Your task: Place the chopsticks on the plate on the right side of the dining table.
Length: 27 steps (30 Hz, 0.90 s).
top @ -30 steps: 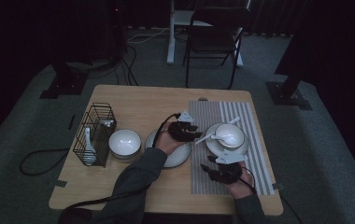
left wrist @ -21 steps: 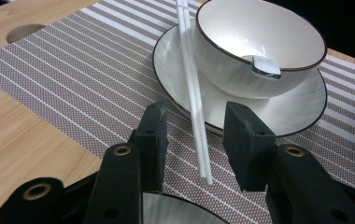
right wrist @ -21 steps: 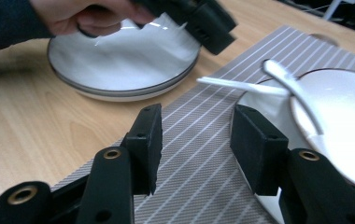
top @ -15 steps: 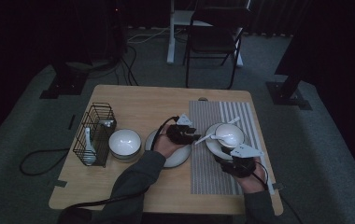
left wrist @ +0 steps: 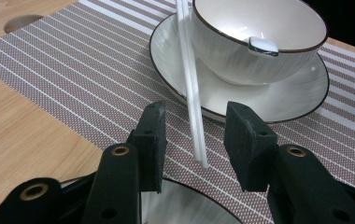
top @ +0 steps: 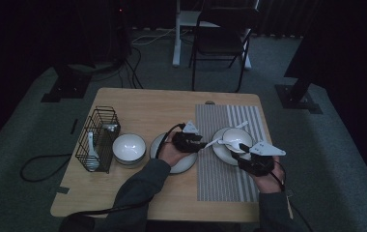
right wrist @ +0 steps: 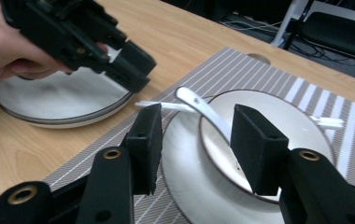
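On the striped placemat, white chopsticks are straddled untouched by the half-open left gripper, while the right gripper is held half-open and empty at the bowl's six o'clock.

On the wooden table we see a black wire basket at the left edge with a white spoon standing in it. Just beside it sits an empty white bowl. Beyond the table, on the grey floor, we see a dark folding chair, a white table leg and loose cables.
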Available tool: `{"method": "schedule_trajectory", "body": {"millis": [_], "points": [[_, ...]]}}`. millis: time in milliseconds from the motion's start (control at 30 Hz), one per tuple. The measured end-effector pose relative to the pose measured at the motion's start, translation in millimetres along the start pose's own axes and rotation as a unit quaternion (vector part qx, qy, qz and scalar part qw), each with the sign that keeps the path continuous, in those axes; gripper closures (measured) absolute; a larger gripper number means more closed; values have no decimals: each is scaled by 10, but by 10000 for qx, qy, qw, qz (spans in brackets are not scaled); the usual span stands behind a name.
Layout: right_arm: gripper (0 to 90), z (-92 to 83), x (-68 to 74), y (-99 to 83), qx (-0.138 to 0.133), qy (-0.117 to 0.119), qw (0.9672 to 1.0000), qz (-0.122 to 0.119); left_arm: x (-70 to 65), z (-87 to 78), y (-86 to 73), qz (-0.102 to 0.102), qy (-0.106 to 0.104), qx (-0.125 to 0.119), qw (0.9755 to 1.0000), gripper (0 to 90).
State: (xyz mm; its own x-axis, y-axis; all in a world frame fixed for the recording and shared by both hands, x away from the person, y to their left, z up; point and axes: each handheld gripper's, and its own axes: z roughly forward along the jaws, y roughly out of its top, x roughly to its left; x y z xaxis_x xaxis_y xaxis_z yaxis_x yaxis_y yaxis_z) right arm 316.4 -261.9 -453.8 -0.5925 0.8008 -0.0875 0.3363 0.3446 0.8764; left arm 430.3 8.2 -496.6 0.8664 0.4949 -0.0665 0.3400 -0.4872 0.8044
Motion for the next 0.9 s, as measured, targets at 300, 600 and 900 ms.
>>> {"method": "schedule_trajectory", "body": {"millis": [300,600,900], "points": [[532,-5,-174,60,-37,-157,9999,22,-5,-3,-27,12,22,25,10000,599],[532,19,-380,86,-28,-375,9992,95,-10,14,-54,13,31,64,10000,599],[537,26,-557,64,-40,-567,9981,256,-19,35,-71,41,37,107,9999,599]]}}
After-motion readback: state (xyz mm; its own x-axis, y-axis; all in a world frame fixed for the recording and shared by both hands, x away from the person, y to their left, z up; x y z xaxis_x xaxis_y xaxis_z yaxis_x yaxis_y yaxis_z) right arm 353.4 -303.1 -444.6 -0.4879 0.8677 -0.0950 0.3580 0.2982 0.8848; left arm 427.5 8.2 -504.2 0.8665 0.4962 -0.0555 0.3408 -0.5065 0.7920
